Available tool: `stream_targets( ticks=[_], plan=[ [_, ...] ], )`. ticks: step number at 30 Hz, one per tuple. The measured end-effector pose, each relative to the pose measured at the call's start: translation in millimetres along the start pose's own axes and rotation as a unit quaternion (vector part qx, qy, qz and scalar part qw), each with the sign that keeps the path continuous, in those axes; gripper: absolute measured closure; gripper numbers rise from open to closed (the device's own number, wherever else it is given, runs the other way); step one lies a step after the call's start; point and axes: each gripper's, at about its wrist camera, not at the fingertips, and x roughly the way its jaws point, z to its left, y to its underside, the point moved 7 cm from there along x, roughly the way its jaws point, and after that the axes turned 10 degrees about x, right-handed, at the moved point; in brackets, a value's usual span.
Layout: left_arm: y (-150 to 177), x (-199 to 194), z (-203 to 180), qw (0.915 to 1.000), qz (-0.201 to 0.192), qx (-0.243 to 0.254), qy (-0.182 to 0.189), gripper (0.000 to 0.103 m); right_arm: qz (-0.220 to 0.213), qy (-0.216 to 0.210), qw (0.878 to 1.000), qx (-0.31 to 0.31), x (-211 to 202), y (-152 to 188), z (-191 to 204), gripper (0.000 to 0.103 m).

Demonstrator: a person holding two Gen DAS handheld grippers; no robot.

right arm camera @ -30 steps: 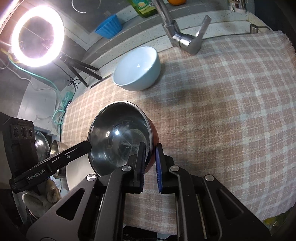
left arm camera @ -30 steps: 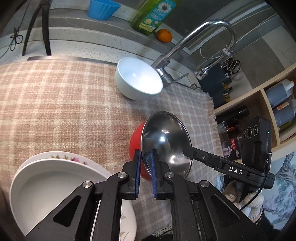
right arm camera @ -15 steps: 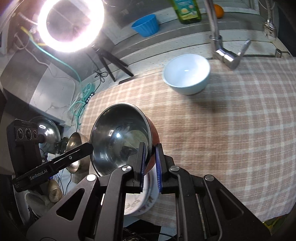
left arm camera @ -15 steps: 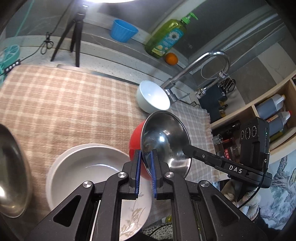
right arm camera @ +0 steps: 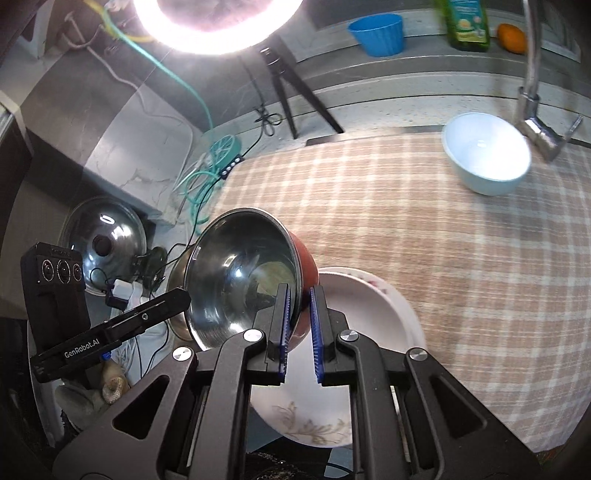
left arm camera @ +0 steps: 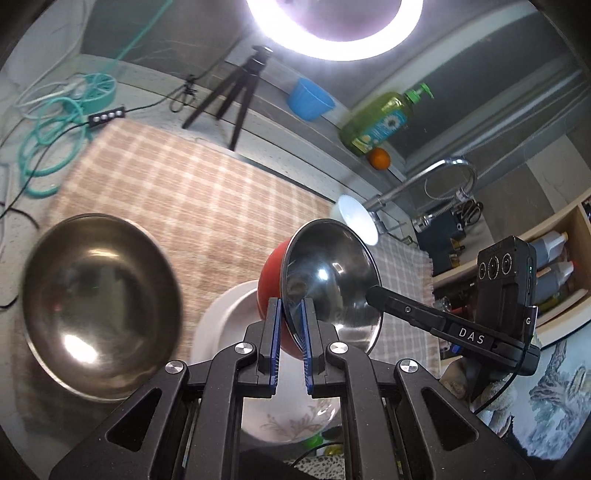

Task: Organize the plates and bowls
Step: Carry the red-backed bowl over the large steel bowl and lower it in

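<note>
Blown-out ring light [left arm camera: 334, 29] overhead, glare on steel, fisheye-dark corners, slight motion blur.

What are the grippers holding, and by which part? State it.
Both hold one red bowl with steel inside: the left gripper and right gripper each clamp its rim, on opposite sides.
</note>
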Motion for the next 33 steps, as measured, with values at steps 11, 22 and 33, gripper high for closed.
stream_targets(
  ticks=[11,22,33],
  plan=[
    [8.6,-44.0,57.4,0.9976,-0.034,-0.048,-0.036,0.095,0.036,-0.017,0.998,-0.056,46.2,11.2,65.9,0.092],
    [23.4,-58.2,107.5,0.9928,-0.028,-0.078,-0.086,0.095,0.078,-0.005,0.992,-0.098,99.9,24.9,102.2,0.092],
    [31.9,-55.2,131.7,0.9897,-0.01,-0.083,-0.116,0.095,0.105,0.025,0.986,-0.126,136.9,36.4,110.9,0.092]
  ],
)
